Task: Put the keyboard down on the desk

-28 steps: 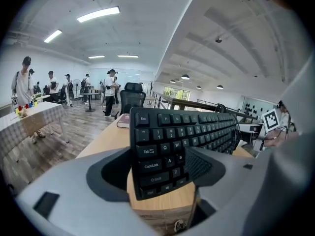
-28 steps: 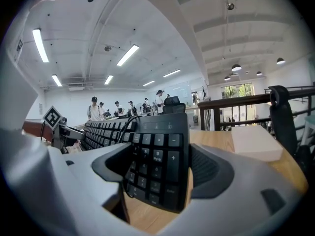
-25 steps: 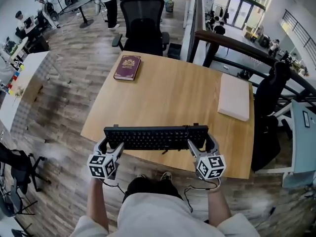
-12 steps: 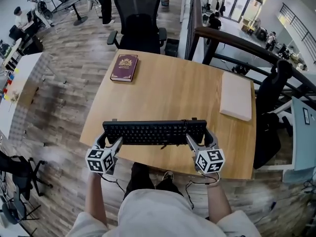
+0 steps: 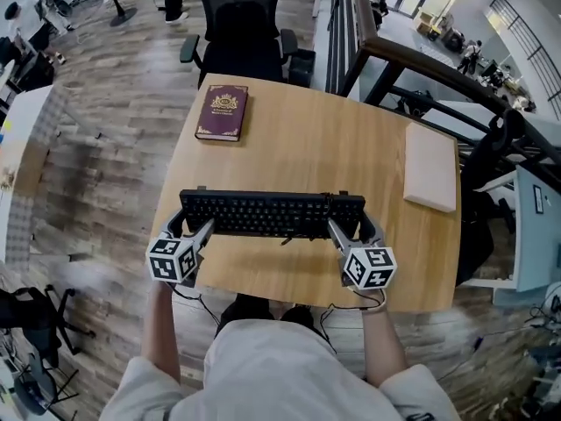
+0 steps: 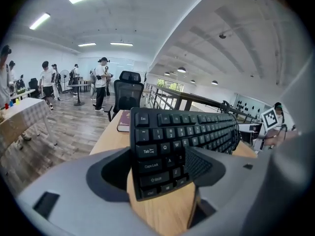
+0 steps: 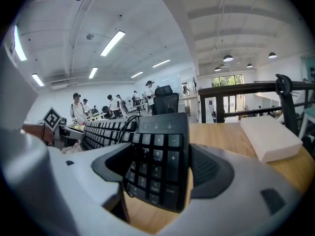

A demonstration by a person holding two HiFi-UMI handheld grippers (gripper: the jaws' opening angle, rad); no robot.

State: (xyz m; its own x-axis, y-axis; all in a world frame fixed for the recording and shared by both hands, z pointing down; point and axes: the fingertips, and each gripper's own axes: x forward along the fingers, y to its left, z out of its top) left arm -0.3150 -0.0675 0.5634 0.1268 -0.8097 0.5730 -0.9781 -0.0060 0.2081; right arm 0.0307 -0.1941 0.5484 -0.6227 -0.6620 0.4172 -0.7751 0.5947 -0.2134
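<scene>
The black keyboard sits crosswise over the near half of the wooden desk, its long side roughly parallel to the desk's near edge, and it is held at both short ends. The left gripper pinches the left end. In the left gripper view the Tab, Caps Lock and Shift keys stand between its jaws, and a ribbed pad presses on the key face. The right gripper is clamped in the same way on the number-pad end, which fills the gap between its jaws in the right gripper view. Both gripper views show the keyboard tilted, with bare wood under its near edge. It may be just off the surface, but no view settles whether its underside touches the desk. A thin dark cable loops out below its front edge near the middle. Well apart from it, a dark red book lies near the far left corner and a flat white pad lies along the right edge. A black office chair stands beyond the far side.
</scene>
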